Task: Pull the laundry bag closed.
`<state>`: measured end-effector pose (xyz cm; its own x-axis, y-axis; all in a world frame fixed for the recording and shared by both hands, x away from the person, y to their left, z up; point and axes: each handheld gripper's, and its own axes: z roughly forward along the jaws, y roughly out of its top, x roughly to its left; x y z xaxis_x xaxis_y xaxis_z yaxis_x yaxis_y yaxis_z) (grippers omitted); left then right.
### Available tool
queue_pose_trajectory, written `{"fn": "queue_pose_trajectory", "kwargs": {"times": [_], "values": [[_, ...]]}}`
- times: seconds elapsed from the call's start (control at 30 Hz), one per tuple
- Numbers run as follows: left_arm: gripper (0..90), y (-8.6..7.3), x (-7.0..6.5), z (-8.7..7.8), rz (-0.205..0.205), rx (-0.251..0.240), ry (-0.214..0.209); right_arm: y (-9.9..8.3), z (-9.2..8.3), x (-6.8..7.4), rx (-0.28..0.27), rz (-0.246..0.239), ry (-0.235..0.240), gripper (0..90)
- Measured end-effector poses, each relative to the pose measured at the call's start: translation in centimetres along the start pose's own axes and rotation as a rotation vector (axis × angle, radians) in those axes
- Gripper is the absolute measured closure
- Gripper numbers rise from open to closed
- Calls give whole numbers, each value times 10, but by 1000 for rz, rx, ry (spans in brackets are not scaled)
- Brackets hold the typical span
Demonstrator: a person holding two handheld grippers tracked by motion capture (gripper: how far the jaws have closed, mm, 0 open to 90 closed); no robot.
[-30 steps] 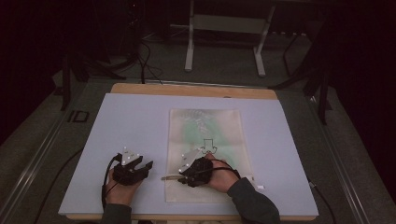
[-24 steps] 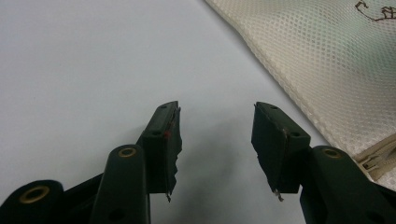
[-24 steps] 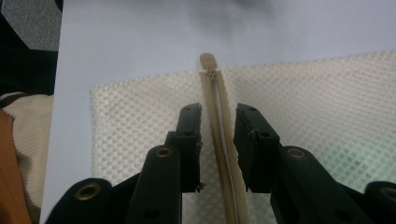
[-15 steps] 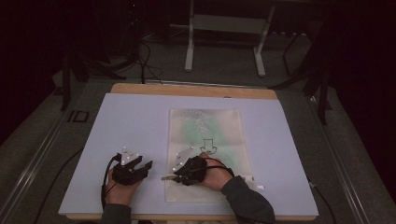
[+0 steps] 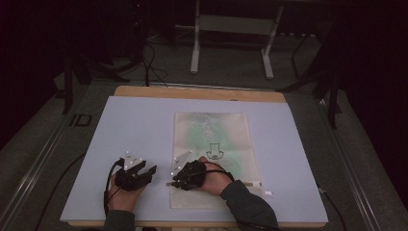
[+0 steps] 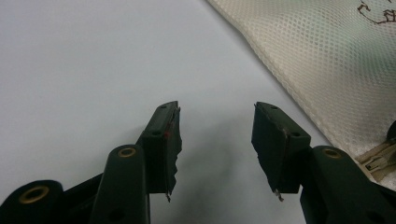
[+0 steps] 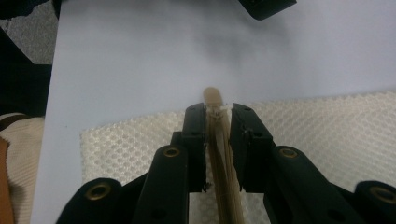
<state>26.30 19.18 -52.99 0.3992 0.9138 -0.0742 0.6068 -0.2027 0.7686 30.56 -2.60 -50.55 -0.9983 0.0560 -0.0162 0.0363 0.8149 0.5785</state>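
The letters "ID" (image 5: pixel 80 120) stand in dark print on the grey floor strip just left of the table. The mesh bag (image 5: pixel 211 126) carries a black outline drawing (image 5: pixel 215 150), perhaps an arrow-like sign; no words on it can be read.

cream mesh-cloth bag (image 7: pixel 327 121), smooth matt table sheet (image 5: pixel 144 125)

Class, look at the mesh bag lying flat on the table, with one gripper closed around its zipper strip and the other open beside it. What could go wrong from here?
1. The right gripper has just been closing on the tan zipper strip near its end; a pull might slip off.
2. The left gripper is open on the table, not touching the mesh bag, so the bag may drag or bunch.
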Motion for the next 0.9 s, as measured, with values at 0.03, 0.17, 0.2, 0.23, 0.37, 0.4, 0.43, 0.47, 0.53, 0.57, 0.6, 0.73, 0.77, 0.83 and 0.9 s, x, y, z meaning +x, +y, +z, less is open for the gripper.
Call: {"fn": "queue_pose_trajectory", "kwargs": {"times": [0.03, 0.17, 0.2, 0.23, 0.37, 0.4, 0.43, 0.47, 0.53, 0.57, 0.6, 0.73, 0.77, 0.83, 0.9], "values": [[510, 0, 0, 0, -1, 0, -1, 1, 1, 0, -1, -4, 2, 766], [510, 0, 0, 0, -6, -2, 2, 6, 4, -1, 7, -9, 6, 767], [510, 0, 1, -1, -6, -2, 3, 7, 5, -1, 7, -14, 10, 766], [510, 0, 1, -1, -9, -3, 3, 9, 6, -1, 9, -15, 10, 766], [509, 0, 2, -2, -13, -6, 4, 13, 12, -1, 19, -20, 14, 764], [509, 0, 3, -2, -14, -8, 6, 14, 13, -1, 21, -18, 14, 764], [509, 0, 3, -2, -14, -8, 6, 15, 14, -1, 20, -17, 17, 763], [509, 0, 5, -3, -23, -13, 8, 15, 15, -2, 22, -17, 15, 763], [509, 0, 7, -4, -29, -17, 11, 17, 16, -2, 26, -17, 17, 762], [509, 0, 8, -5, -32, -19, 14, 17, 17, -2, 31, -17, 18, 761], [509, -1, 8, -5, -36, -21, 13, 18, 18, -2, 35, -20, 20, 760], [509, -1, 9, -5, -35, -20, 14, 21, 23, -2, 55, -23, 28, 754], [509, -1, 8, -5, -34, -20, 14, 22, 24, -2, 65, -21, 30, 747], [509, -1, 8, -5, -32, -19, 12, 23, 27, -3, 72, -18, 42, 742], [509, -1, 8, -6, -33, -21, 12, 24, 29, -3, 80, -15, 42, 765]]}}
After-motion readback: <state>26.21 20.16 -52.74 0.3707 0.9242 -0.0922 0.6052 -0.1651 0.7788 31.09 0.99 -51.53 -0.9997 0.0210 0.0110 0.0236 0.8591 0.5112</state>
